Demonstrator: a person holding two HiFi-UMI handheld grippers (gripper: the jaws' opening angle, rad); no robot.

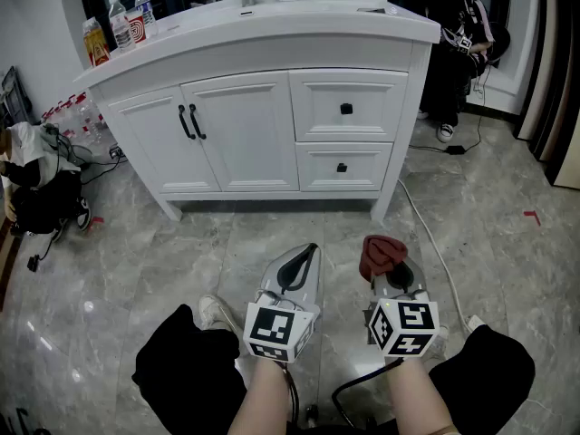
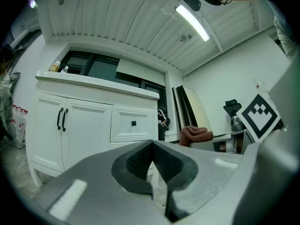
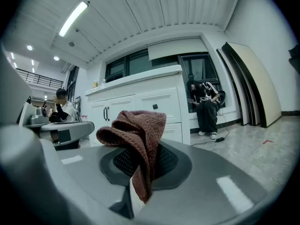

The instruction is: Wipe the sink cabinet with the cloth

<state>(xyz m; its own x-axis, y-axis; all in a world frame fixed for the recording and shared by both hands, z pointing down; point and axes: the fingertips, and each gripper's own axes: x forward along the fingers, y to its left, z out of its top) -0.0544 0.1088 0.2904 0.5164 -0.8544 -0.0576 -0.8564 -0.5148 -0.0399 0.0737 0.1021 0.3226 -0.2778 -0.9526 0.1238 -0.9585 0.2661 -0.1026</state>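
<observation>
Low in the head view, the two grippers are held side by side above the grey marble floor, both aimed at the white sink cabinet in the upper half of the frame. The right gripper is pinching the cloth, which sits at its tip, well apart from the cabinet. In the right gripper view the cloth is reddish-brown with a coarse knitted weave. It is bunched into a soft fold that bulges above the jaws, with one end hanging down between them. The left gripper has its jaws pressed together with nothing between them, as the left gripper view shows.

The cabinet has two doors with black bar handles at frame left and two drawers with small black knobs at right. Bottles stand on the left end of its top.
</observation>
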